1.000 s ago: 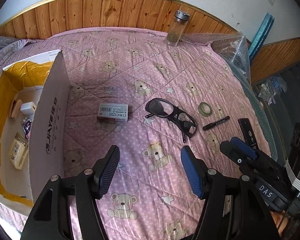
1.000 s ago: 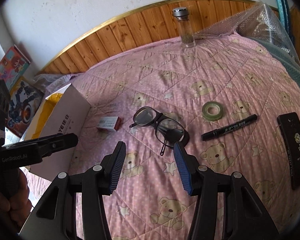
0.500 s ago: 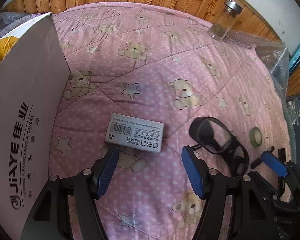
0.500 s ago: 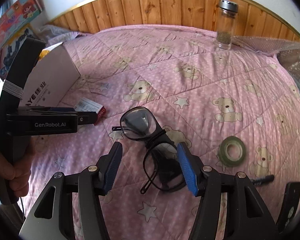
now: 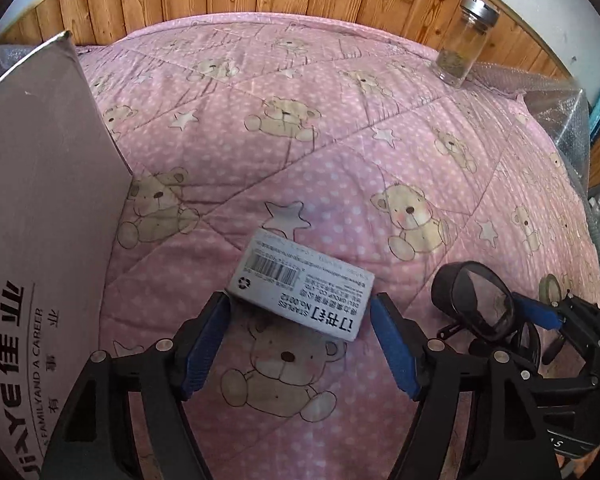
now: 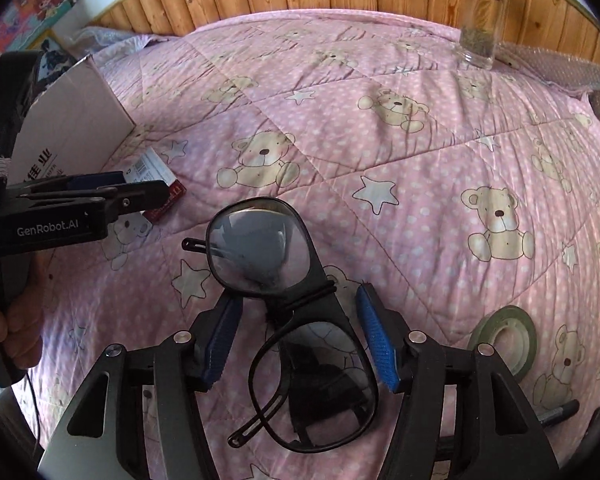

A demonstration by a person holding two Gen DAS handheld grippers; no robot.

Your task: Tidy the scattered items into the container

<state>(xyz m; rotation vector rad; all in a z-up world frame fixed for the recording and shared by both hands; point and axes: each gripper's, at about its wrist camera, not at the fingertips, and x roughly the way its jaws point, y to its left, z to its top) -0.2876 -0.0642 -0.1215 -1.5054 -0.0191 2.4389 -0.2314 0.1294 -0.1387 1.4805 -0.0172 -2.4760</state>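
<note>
A small white staples box (image 5: 300,285) lies on the pink bear quilt, and my left gripper (image 5: 300,336) stands open with its blue pads on either side of the box's near edge, not touching it. Black glasses (image 6: 284,292) lie folded on the quilt; my right gripper (image 6: 298,338) is open around their bridge and near lens. The white cardboard container (image 5: 40,248) stands at the left, only its outer wall in view. From the right wrist view the left gripper (image 6: 100,196) covers part of the staples box (image 6: 156,178).
A glass jar (image 5: 462,40) with a metal lid stands at the far edge by the wooden wall. A tape roll (image 6: 504,336) and a black marker (image 6: 556,410) lie right of the glasses. Bubble wrap (image 5: 556,112) covers the far right corner. A hand (image 6: 4,320) holds the left gripper.
Both grippers have moved forward and down: the left one now straddles the staples box, the right one now straddles the glasses. Both stay open.
</note>
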